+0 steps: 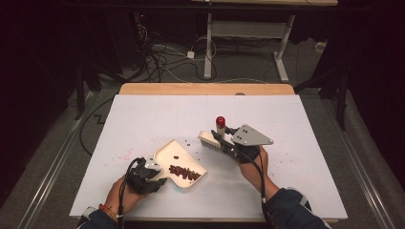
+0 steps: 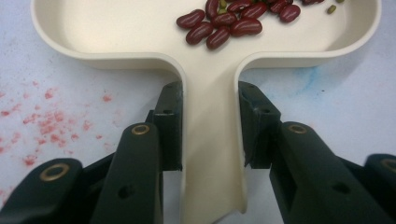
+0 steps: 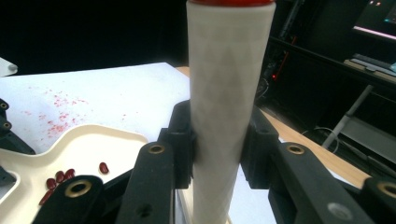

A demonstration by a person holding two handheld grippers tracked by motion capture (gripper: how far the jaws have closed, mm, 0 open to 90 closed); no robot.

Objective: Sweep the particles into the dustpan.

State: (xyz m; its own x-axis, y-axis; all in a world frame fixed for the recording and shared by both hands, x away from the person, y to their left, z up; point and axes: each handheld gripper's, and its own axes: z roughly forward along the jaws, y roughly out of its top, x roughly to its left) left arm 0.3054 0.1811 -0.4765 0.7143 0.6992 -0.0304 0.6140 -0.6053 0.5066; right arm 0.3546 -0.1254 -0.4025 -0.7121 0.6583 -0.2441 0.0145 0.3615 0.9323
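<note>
Left gripper view first: the pads point(image 2: 172, 122) are clenched on the cream handle of the dustpan point(image 2: 212, 70), one jaw on each side, handle running straight out along the jaws to the pan. A pile of red kidney beans point(image 2: 224, 21) lies inside, toward the far wall. Over on the right gripper view, the jaws pinch the white brush handle point(image 3: 229, 93), which rises upright between them to a red cap.

From the high view, the left gripper point(image 1: 145, 176) holds the pan at the near-left of the white table point(image 1: 296, 191), open mouth pointing away and to the left. The right gripper point(image 1: 229, 143) carries the brush point(image 1: 210, 140) just to the right of the pan, bristle head toward it. A few stray beans point(image 1: 188, 141) lie between brush and pan mouth, so I'd judge the next sweep runs leftward into the mouth; the right hand is nearer them.
</note>
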